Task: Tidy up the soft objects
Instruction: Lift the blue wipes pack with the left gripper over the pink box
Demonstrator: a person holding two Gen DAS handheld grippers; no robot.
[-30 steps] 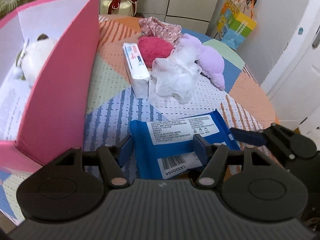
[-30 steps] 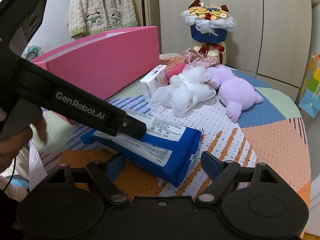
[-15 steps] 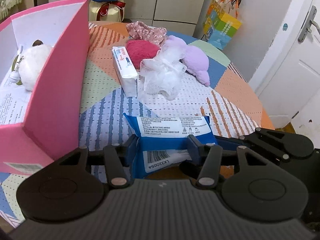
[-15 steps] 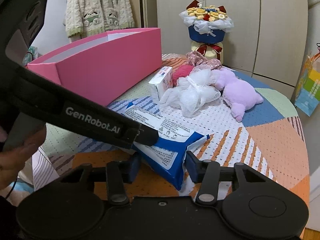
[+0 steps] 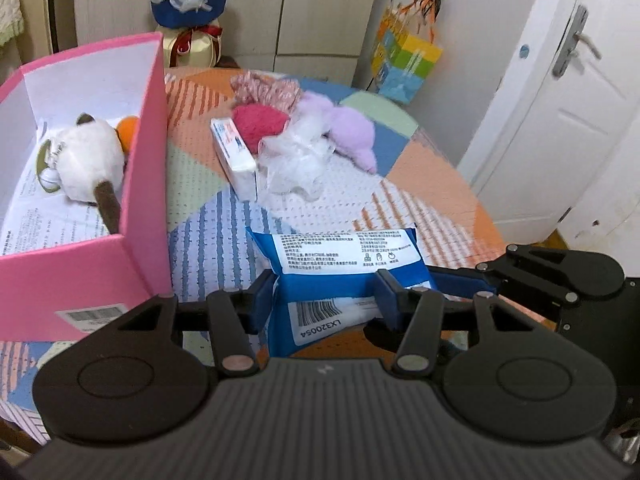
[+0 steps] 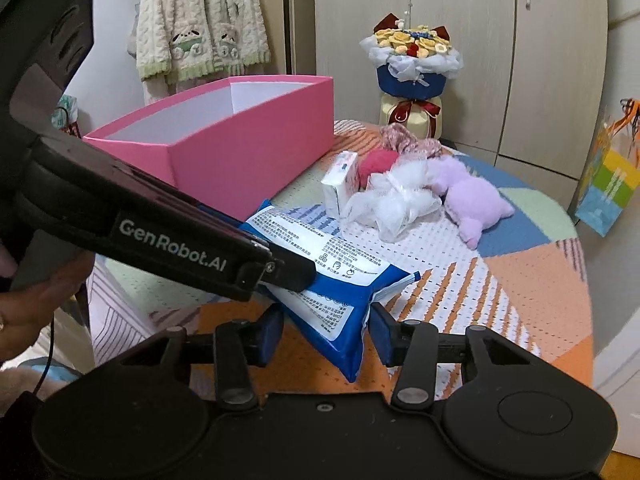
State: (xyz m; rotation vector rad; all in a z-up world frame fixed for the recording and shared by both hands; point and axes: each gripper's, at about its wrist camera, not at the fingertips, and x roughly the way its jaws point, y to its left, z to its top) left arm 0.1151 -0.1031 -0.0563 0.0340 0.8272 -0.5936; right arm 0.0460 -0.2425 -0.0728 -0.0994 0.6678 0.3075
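Note:
A blue soft wipes pack [image 5: 344, 268] is lifted above the table, held at two ends. My left gripper [image 5: 326, 300] is shut on its near end. My right gripper [image 6: 326, 330] is shut on its other end [image 6: 340, 320]; the pack hangs tilted between both. A pink box [image 5: 136, 216] stands to the left, holding a white plush toy [image 5: 86, 162]. Farther on the table lie a white mesh puff [image 5: 294, 160], a red fluffy item [image 5: 260, 124], a purple plush [image 5: 354, 130] and floral cloth [image 5: 266, 88].
A white carton [image 5: 236, 156] lies beside the mesh puff. A flower bouquet [image 6: 412, 60] stands behind the table by the cabinets. A colourful gift bag [image 5: 406, 58] hangs at the right wall. A white door [image 5: 560, 120] is at the right. The patterned tablecloth [image 6: 520, 280] ends close at right.
Both grippers closed on the wipes pack and raised it off the table. The pack now hangs tilted, and both views have moved up and back, showing more of the pink box's inside.

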